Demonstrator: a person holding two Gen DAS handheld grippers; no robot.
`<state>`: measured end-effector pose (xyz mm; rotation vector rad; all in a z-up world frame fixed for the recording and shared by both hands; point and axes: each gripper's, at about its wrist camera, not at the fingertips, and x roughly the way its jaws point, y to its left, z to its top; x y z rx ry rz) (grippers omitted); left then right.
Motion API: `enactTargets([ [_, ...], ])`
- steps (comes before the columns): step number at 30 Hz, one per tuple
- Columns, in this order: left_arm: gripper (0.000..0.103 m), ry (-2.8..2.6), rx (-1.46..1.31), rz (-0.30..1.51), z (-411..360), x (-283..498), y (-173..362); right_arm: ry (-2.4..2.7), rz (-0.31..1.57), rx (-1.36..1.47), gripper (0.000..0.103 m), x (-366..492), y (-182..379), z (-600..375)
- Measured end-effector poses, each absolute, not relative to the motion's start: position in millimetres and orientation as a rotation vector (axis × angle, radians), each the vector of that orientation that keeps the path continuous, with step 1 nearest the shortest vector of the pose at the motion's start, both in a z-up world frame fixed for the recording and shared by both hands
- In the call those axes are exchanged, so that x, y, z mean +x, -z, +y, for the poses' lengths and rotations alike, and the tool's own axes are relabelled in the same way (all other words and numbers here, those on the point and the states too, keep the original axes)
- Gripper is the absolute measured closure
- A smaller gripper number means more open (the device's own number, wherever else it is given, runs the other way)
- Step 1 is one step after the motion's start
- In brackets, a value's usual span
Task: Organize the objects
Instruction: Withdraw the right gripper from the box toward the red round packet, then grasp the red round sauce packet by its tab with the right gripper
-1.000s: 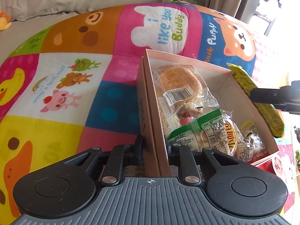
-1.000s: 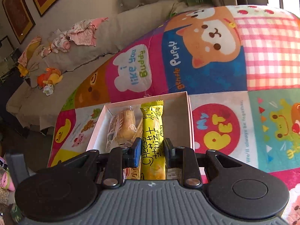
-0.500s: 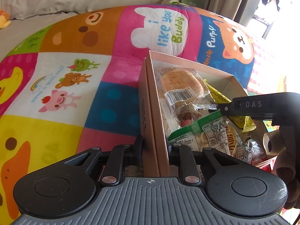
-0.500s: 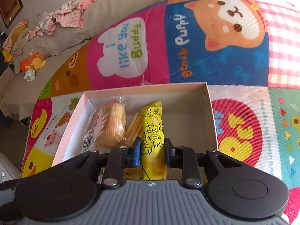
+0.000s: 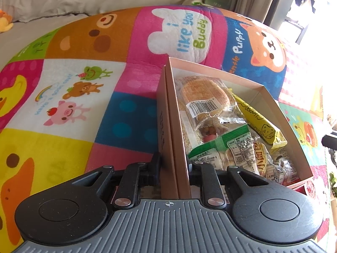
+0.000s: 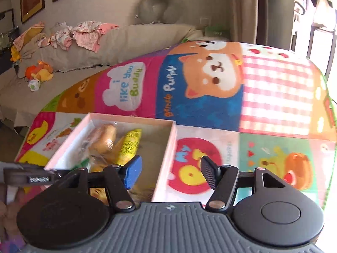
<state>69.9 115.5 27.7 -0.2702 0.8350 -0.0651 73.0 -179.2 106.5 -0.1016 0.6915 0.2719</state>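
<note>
The left gripper (image 5: 173, 164) is clamped on the near side wall of the pink cardboard box (image 5: 168, 113), one finger outside the wall and one inside, with the wall running straight ahead of it. The right gripper (image 6: 168, 172) hangs above the box's right-hand edge with its jaws spread wide and nothing between them; its blue-padded finger (image 6: 132, 174) sits over the box interior and its black ribbed finger (image 6: 208, 175) over the play mat (image 6: 273, 97).

The yellow snack packet (image 5: 260, 122) lies inside the box, ahead and right of the left gripper, resting slantwise on the other wrapped snacks; the word "Cheese" can be read on it. Left of it lies a wrapped bun (image 5: 204, 97) with a white barcode label, and nearer the left gripper a green-edged packet (image 5: 223, 147) with small print too fine to read.

In the right wrist view the box floor (image 6: 155, 139) beyond the packet is bare, up to the far wall and right wall. Left of the left gripper the mat lies flat and open. The mat carries the words "i like you Buddy", "gentle Puppy" and "My"
</note>
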Motion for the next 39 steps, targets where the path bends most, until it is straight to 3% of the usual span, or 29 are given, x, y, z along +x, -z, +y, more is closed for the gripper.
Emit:
enactTargets([
  [6,0.083,0.050,-0.264,0.849,112.9,70.0,-28.2,-0.197,0.792,-0.048,0.019,51.2,-70.7,-240.8],
  [11,0.084,0.035,-0.245,0.870,109.1,70.4,-29.2,-0.241,0.855,0.054,0.018,41.5,-40.1,-257.0],
  [23,0.086,0.016,-0.217,0.882,104.1,69.3,-31.0,-0.291,0.840,-0.024,0.016,58.6,-19.7,-234.2],
  [25,0.086,0.016,-0.217,0.882,103.9,69.4,-31.1,-0.307,0.840,-0.053,0.018,55.3,-20.4,-228.7],
  [27,0.086,0.016,-0.217,0.882,103.9,69.4,-31.1,-0.302,0.841,-0.104,0.033,49.1,-21.0,-221.9],
  [29,0.086,0.016,-0.218,0.881,103.9,69.3,-31.1,-0.293,0.845,-0.131,0.041,41.8,-22.8,-218.2],
  [39,0.085,0.021,-0.227,0.874,105.4,67.8,-30.4,-0.441,0.919,-0.103,0.041,-27.1,-50.3,-191.0],
])
